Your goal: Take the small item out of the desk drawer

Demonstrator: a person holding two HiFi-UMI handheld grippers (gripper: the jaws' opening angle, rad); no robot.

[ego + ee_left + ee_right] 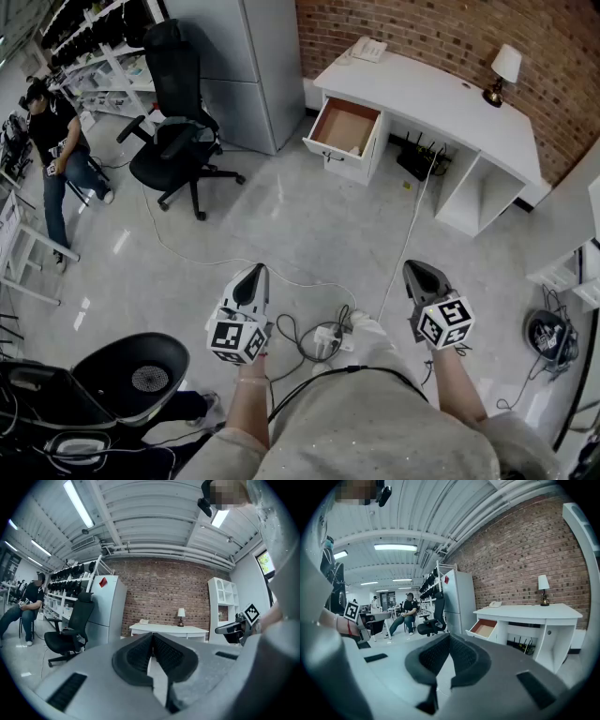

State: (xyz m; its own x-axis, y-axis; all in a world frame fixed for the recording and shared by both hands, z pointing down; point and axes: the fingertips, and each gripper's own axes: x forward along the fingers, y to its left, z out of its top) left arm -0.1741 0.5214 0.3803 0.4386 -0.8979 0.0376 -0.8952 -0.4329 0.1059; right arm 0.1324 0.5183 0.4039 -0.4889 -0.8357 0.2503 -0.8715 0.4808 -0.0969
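Note:
The white desk stands far ahead against the brick wall, and its drawer is pulled open, showing a brown inside. A small pale item seems to lie near the drawer's front, too small to make out. My left gripper and right gripper are held low over the floor, well short of the desk. Both are shut, with nothing between the pads. The right gripper view has the open drawer ahead of its shut gripper. In the left gripper view the desk is beyond the closed gripper.
A black office chair and a grey cabinet stand left of the desk. A lamp and a telephone sit on the desk. A power strip with cables lies on the floor by my feet. A person sits at far left.

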